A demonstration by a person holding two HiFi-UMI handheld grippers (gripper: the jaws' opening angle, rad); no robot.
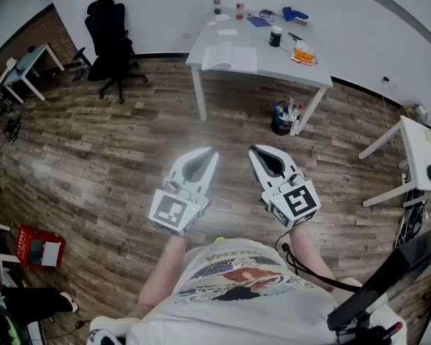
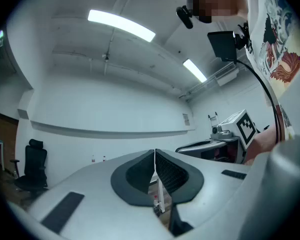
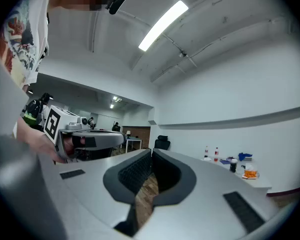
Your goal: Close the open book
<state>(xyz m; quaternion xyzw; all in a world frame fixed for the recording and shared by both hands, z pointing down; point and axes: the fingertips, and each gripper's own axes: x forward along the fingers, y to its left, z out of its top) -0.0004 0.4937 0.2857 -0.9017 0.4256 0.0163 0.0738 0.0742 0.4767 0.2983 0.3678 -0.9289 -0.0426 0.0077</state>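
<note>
Head view is showing you standing well back from the white surface [image 1: 269, 63], holding your left gripper [image 1: 211, 153] and right gripper [image 1: 253, 149] with jaws pressed together on nothing. The open book [image 1: 230, 56] is lying untouched near the surface's left end, so the whole closing is still waiting on you. An office chair [image 1: 111, 38] is standing left of the surface, bottles [image 1: 217, 3] are sitting behind the book and a bin [image 1: 281, 117] is crowding the right leg, though I judge nothing is blocking your approach.

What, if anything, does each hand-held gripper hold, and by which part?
Nothing: the left hand-held gripper and the right hand-held gripper are shut and empty; the open book lies on the table.
</note>
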